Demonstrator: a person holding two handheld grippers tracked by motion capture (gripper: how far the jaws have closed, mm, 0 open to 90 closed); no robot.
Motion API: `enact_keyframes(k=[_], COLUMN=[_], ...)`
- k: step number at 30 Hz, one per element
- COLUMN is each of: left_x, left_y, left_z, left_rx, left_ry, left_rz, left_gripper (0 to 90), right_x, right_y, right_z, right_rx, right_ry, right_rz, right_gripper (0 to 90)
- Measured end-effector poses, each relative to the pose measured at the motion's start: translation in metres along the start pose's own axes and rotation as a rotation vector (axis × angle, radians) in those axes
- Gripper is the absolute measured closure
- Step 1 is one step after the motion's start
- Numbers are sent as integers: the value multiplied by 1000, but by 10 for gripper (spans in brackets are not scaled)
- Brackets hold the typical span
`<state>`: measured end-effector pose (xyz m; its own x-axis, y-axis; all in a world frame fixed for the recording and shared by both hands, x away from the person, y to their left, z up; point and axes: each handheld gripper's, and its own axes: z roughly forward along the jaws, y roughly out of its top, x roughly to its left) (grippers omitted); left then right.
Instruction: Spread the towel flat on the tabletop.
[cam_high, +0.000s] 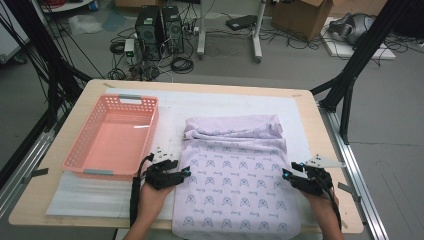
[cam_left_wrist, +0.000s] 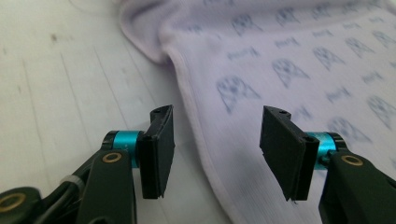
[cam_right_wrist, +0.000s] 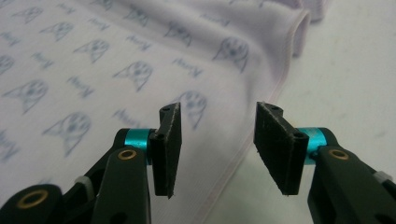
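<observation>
The black pads (cam_left_wrist: 161, 151) of the left tool (cam_left_wrist: 215, 154) are being seen closest in the left gripper view, standing apart with nothing being pinched between them; the hemmed left edge of the lilac printed cloth (cam_left_wrist: 280, 70) is lying on the counter in the gap, untouched by either pad. In the right gripper view the pads (cam_right_wrist: 275, 147) of the right tool (cam_right_wrist: 217, 149) are likewise being held apart, about half open, with the right hem of the cloth (cam_right_wrist: 140, 60) running beneath the gap and not being gripped. In the high view the left tool (cam_high: 186, 171) is being held at the left edge of the cloth (cam_high: 235, 175) and the right tool (cam_high: 286, 173) at its right edge, each being carried by a hand (cam_high: 152, 197) coming in from the bottom. The cloth is being shown spread flat on the near middle of the counter (cam_high: 310, 105), on a white liner sheet (cam_high: 200, 102), with its far end folded over in a rumpled band and its near end hanging over the counter's front edge. A pink slotted basket (cam_high: 80, 155) is standing just left of the cloth, close beside the left tool. Beyond the counter, computer towers (cam_high: 159, 27), loose cables (cam_high: 182, 64) and a cardboard box (cam_high: 302, 17) are lying on the floor.
</observation>
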<state>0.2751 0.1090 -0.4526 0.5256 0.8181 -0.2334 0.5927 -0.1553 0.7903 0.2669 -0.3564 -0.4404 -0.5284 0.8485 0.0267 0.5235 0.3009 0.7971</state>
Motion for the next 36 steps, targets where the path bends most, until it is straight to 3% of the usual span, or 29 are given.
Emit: enact_keyframes(k=[5, 10, 13, 17, 19, 20, 24, 31, 36], left_x=[-11, -24, -27, -31, -29, -28, -28, -26, -30], left_y=[-20, -36, -45, -50, -49, -49, -52, -61, -72], left_z=[-21, -32, -37, -39, -40, -40, -43, -58, -73], left_rx=[4, -17, -38, -52, -40, -37, -42, -37, -26], left_ry=[-55, -75, -83, -35, -55, -63, -63, -61, -88], left_rz=[-23, 32, 44, 80, 82, 76, 78, 75, 77], left_gripper=[460, 467, 625, 748, 857, 871, 878, 880, 880], right_x=[16, 30, 36, 42, 41, 40, 39, 40, 48], right_y=[-21, -35, -39, -43, -43, -43, -44, -50, -58], right_z=[-16, -30, -38, -38, -39, -40, -41, -47, -62], right_rx=[28, 48, 51, 60, 58, 58, 57, 52, 74], right_ry=[1, 12, -4, -13, -12, -6, 29, 47, 65], right_rz=[20, 33, 29, 13, 20, 26, 24, 41, 16], right_gripper=[499, 501, 514, 550, 608, 675, 833, 853, 857])
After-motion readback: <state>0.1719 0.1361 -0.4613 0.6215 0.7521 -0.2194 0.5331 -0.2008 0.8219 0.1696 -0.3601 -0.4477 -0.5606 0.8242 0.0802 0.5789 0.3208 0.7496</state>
